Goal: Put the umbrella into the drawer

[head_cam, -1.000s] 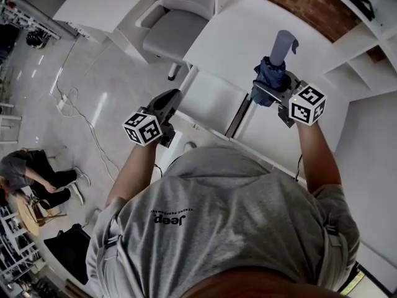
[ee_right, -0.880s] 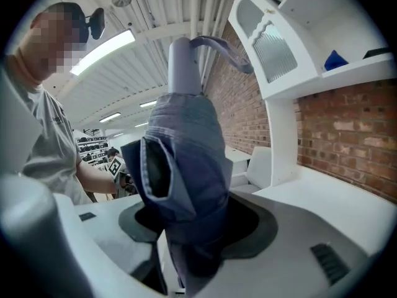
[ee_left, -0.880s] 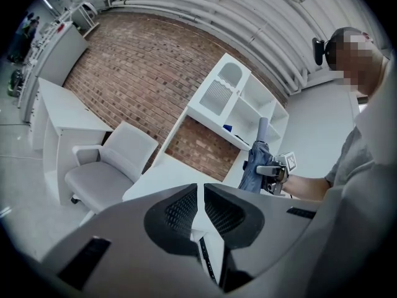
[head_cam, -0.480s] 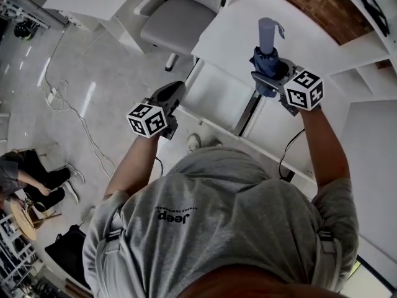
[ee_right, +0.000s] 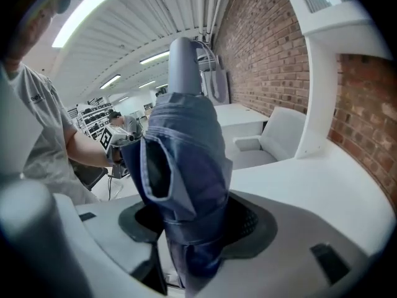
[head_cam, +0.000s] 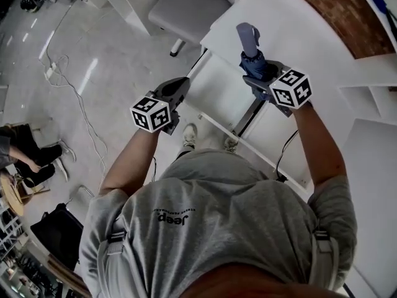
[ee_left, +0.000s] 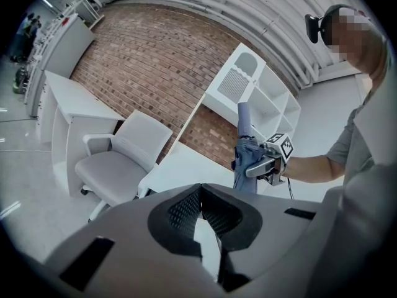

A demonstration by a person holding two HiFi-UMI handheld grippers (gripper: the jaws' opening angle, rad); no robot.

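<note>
Head view: R gripper (head_cam: 257,76) clamps the folded umbrella (head_cam: 249,42), its handle end sticking out past the jaws, w/ the open drawer (head_cam: 220,95) below. Left gripper view: L gripper (ee_left: 200,191) jaws together, nothing btw them. Right gripper view: umbrella cloth fills the jaw gap.

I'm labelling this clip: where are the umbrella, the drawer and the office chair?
umbrella (head_cam: 254,62), head view, on its folded blue fabric.
drawer (head_cam: 217,94), head view, on its bare white inside.
chair (head_cam: 189,8), head view, on its seat cushion.

Umbrella (ee_right: 186,166) btm cut off (right gripper view).
</note>
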